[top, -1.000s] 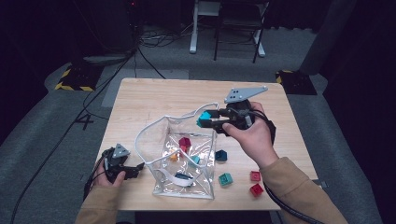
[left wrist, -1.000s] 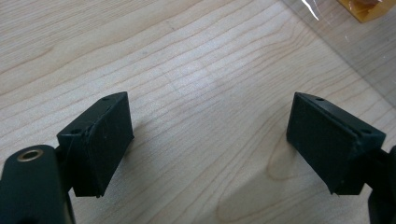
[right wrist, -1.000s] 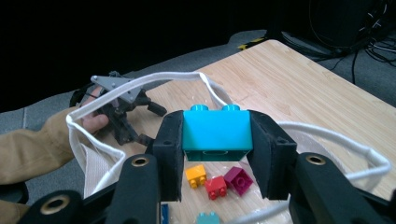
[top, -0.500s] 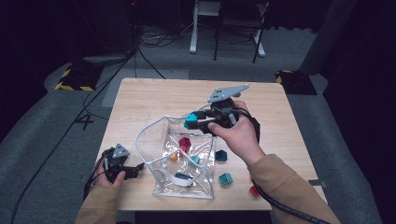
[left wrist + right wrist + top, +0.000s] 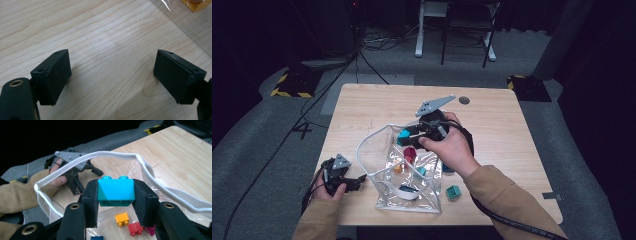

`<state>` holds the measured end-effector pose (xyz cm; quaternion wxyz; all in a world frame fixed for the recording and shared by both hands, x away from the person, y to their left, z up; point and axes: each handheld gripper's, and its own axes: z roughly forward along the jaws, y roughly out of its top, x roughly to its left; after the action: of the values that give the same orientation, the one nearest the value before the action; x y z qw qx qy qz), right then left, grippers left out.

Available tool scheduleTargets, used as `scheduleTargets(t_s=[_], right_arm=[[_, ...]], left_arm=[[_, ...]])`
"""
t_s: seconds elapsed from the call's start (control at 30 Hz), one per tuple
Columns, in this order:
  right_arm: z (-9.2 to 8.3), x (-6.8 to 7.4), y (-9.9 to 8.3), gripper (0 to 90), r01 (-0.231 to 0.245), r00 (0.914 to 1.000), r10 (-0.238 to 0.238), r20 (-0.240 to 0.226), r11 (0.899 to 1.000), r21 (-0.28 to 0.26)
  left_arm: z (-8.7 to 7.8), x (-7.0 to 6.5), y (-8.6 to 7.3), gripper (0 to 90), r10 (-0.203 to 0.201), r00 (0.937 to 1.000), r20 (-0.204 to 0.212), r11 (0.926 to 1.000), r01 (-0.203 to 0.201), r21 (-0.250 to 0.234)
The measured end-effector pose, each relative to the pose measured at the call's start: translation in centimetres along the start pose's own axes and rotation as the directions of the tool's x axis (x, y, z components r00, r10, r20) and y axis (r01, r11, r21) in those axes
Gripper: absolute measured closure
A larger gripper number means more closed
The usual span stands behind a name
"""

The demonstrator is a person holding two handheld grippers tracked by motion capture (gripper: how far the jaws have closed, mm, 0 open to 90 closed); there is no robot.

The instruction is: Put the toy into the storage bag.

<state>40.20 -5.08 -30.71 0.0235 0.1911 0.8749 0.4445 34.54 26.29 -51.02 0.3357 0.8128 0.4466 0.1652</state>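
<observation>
Right gripper [image 5: 115,202]: I have it clenched on the teal brick [image 5: 115,191], one pad on each short end, studs up.
Left gripper [image 5: 112,80]: released, jaws wide over bare table [image 5: 100,50], nothing between them; it sits just off the pouch's left edge.
Brick to pouch: I hold the brick over the mouth of the clear pouch [image 5: 409,170], inside the loop of its white rim [image 5: 105,155], so the way in is straight down.
Long axis: the brick's length runs across from pad to pad, roughly parallel to the near rim.
Nearer hand: the right hand [image 5: 452,145] is on the job; the left is well apart from the brick.
In the pouch: an orange brick [image 5: 122,219], a red brick [image 5: 135,228], a magenta piece [image 5: 151,230] and a blue one [image 5: 97,238] lie on the bottom.
Outside: a green brick [image 5: 454,192] rests on the table just right of the pouch.
</observation>
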Motion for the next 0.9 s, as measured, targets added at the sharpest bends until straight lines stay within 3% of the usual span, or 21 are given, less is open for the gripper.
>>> scheduleTargets(t_s=[0.3,0.33,0.4,0.47,0.57,0.9], right_arm=[[1.3,0.1,-0.3,58.7,0.002,0.9999,-0.002,0.01,0.997,0.074],[1.4,0.0,-0.4,57.7,0.0,1.0,0.0,0.008,0.997,0.083],[1.5,0.1,-0.5,47.6,-0.012,0.9999,0.012,0.004,0.996,0.088],[1.4,0.2,-0.5,40.0,-0.009,0.9996,0.007,0.028,0.998,0.067],[0.7,0.5,-0.4,36.8,-0.005,0.9993,0.004,0.037,0.999,0.035],[-3.4,0.8,-0.9,35.3,0.012,0.9972,-0.009,0.075,0.999,-0.045]], left_arm=[[0.0,0.0,0.0,14.8,0.0,1.0,0.0,1.0,0.0,0.0],[0.0,0.0,0.0,14.9,0.0,1.0,0.0,1.0,0.0,0.0],[0.0,0.0,0.0,14.9,0.0,1.0,0.0,1.0,0.0,0.0],[0.0,0.0,0.0,14.8,0.0,1.0,0.0,1.0,0.0,0.0],[0.0,0.0,0.0,14.8,0.0,1.0,0.0,1.0,0.0,0.0],[0.0,0.0,0.0,14.8,0.0,1.0,0.0,1.0,0.0,-0.001]])
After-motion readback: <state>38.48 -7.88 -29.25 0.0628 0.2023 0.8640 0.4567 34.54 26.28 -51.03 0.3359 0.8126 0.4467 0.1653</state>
